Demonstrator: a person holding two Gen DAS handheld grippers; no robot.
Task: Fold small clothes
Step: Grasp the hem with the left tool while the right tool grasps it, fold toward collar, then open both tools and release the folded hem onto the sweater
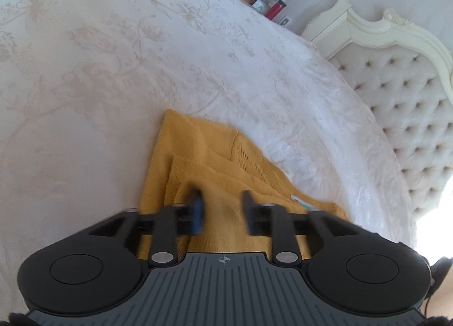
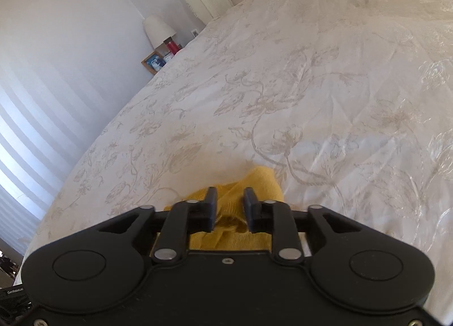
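Yellow knit garment [image 1: 198,162] lies lengthwise away from left gripper [image 1: 222,207].

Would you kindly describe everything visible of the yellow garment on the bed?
The yellow garment is a mustard knit, seemingly soft, with an openwork panel and a small label near one edge. It lies partly folded in overlapping layers on the white floral bedspread. The left gripper hangs over it with jaws apart, fabric showing between them. In the right wrist view a bunched end shows between the right gripper fingers, also apart; contact cannot be told.
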